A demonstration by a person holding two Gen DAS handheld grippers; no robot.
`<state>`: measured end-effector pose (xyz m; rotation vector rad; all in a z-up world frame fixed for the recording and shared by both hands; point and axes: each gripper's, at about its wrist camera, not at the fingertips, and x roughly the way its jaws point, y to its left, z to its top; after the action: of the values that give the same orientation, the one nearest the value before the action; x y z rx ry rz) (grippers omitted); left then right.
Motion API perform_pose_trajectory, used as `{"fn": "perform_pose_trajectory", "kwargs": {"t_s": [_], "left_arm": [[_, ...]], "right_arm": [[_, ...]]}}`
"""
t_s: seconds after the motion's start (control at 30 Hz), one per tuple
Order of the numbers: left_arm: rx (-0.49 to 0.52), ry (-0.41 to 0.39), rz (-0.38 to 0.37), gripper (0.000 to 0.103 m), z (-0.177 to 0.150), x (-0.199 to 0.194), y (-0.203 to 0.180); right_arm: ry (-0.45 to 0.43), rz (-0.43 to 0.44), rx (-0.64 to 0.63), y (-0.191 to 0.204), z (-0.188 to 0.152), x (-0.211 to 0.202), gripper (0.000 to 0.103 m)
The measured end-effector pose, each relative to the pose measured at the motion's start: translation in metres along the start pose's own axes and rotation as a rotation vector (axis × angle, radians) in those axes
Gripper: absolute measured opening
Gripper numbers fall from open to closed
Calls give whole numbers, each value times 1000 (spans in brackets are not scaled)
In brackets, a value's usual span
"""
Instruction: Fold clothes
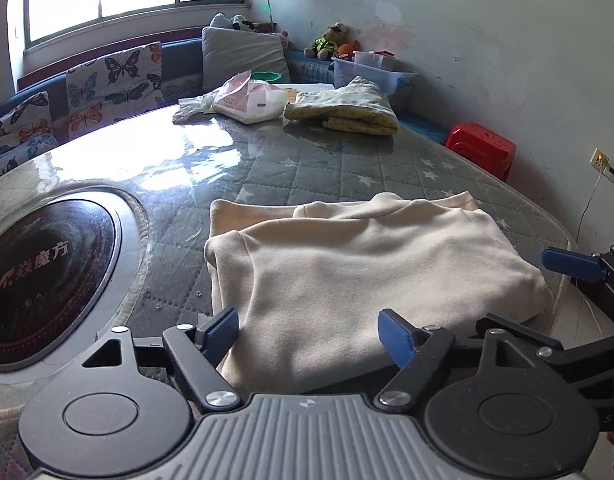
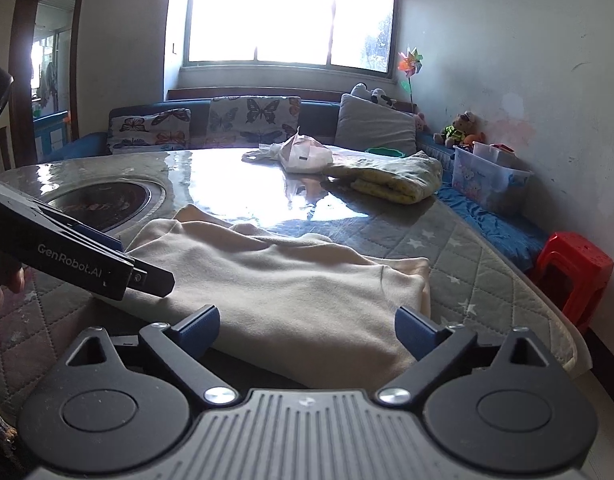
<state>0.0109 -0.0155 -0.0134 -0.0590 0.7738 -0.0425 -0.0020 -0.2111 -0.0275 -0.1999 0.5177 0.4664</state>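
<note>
Left wrist view shows one cream fleece garment (image 1: 347,264) lying folded into a rough rectangle at the lower centre of the frame, on the near part of a round table covered with grey quilted star-print cloth under clear plastic (image 1: 307,160). Its surface is soft and slightly rumpled, with a seam and a folded sleeve along the far edge. The left gripper (image 1: 309,334) sits at the bottom of the frame with its two blue-padded fingers (image 1: 395,340) spread apart on either side of the garment's near edge, released and grasping nothing. The right gripper (image 2: 307,330), at the bottom of the right wrist view, also has both fingers spread wide over the garment's near edge, gripping nothing. One black round induction hob (image 1: 47,272) is set into the table at the left. At upper centre lie one folded yellow-green patterned cloth (image 1: 347,108) and one white and pink plastic bag (image 1: 255,100). One red plastic stool (image 1: 481,148) stands at the right, beside the table.
</note>
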Motion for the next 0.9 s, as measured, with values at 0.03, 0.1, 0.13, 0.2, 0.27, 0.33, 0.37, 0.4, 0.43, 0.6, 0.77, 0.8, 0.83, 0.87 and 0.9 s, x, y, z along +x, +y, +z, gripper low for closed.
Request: {"fn": "perform_pose_trajectory", "kwargs": {"t_s": [0.03, 0.1, 0.13, 0.2, 0.27, 0.33, 0.37, 0.4, 0.43, 0.6, 0.77, 0.8, 0.83, 0.87, 0.9], "left_arm": [[-1, 1, 2, 83, -1, -1, -1], [-3, 3, 6, 85, -2, -3, -3], [-4, 5, 8, 87, -2, -3, -4], [-3, 6, 8, 88, -3, -4, -6], [1, 9, 12, 90, -4, -5, -8], [5, 11, 14, 92, -5, -6, -10], [7, 13, 17, 93, -6, -6, -10], [10, 15, 20, 94, -7, -7, -11], [13, 17, 24, 96, -7, -7, -12], [22, 28, 34, 101, -11, -8, -15], [20, 30, 41, 103, -13, -12, -15], [20, 32, 41, 103, -13, -12, -15], [19, 32, 43, 103, -14, -13, -15], [18, 33, 43, 103, -14, -13, -15], [17, 35, 44, 103, -15, -14, -15]], "right_arm": [[1, 0, 1, 1, 0, -1, 98], [2, 1, 0, 3, 0, -2, 99], [2, 1, 0, 3, 0, -3, 100], [7, -9, 0, 5, 0, -4, 103], [13, -12, 6, 5, 0, -5, 103], [20, -10, 15, 4, 0, -7, 103], [23, -9, 21, 4, 0, -7, 103], [26, -7, 27, 3, -1, -8, 103], [29, -7, 30, 3, -1, -8, 103], [37, -11, 36, 3, -4, -11, 103], [31, -21, 42, 5, -6, -15, 103], [31, -21, 43, 5, -6, -16, 103], [31, -21, 44, 5, -6, -17, 103], [30, -22, 42, 6, -6, -17, 103], [29, -24, 42, 6, -6, -18, 103]]}}
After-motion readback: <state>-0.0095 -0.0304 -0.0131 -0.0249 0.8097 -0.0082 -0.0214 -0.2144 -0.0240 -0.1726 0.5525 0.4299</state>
